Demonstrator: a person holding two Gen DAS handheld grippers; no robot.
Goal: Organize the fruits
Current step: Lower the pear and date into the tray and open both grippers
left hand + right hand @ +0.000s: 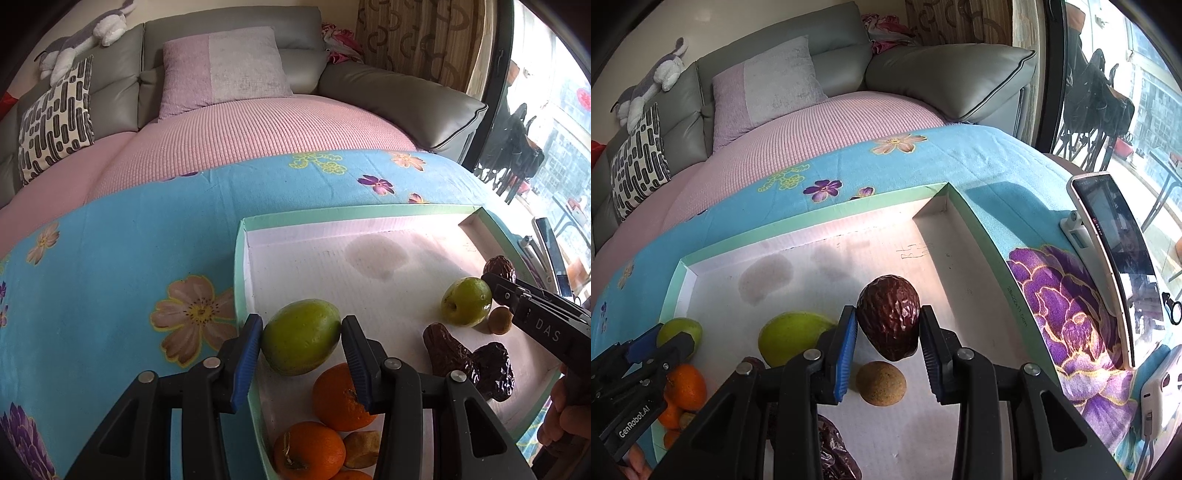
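Observation:
A white tray with a mint-green rim (332,218) lies on a blue flowered cloth. My left gripper (302,320) is shut on a green fruit (301,338) near the tray's left wall. Below it lie two oranges (341,397) and a small tan fruit (364,448). In the right wrist view my right gripper (888,310) is shut on a wrinkled dark red date (888,317), held over a round brown fruit (881,383). A second green fruit (792,341) rests left of it. More dates (495,369) lie at the tray's near right.
A phone on a white stand (1115,266) and a white device (1160,391) stand right of the tray (812,218). Behind the cloth (129,240) is a pink-covered sofa seat (240,140) with cushions (221,70). A stain (373,254) marks the tray floor.

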